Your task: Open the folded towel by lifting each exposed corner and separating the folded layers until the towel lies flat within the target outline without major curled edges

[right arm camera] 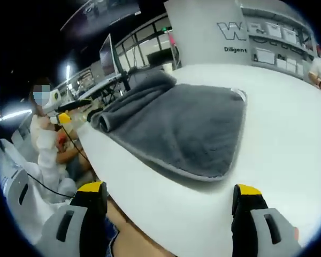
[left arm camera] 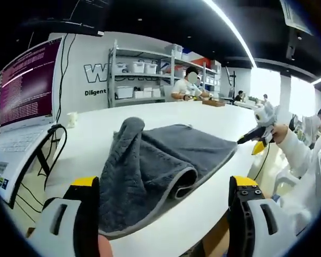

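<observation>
A grey towel (left arm camera: 160,160) lies on the white table (left arm camera: 91,139), its left part bunched up and a thick fold rolled over toward the front. In the left gripper view my left gripper (left arm camera: 166,217) is open just in front of it, with the towel's near edge beside the left jaw. My right gripper (left arm camera: 259,133) shows beyond the towel's right side, held by a hand in a white sleeve. In the right gripper view the towel (right arm camera: 184,123) spreads flat toward me with its rolled fold at the far left. My right gripper (right arm camera: 171,214) is open over the table edge, short of the towel. The left gripper (right arm camera: 69,110) shows at the left.
An open laptop (left arm camera: 21,101) with dark cables (left arm camera: 56,142) sits on the table's left side. Shelves with white bins (left arm camera: 144,75) and a seated person (left arm camera: 184,85) are behind the table. A monitor (right arm camera: 109,53) stands past the towel. The table edge (right arm camera: 150,214) runs close below.
</observation>
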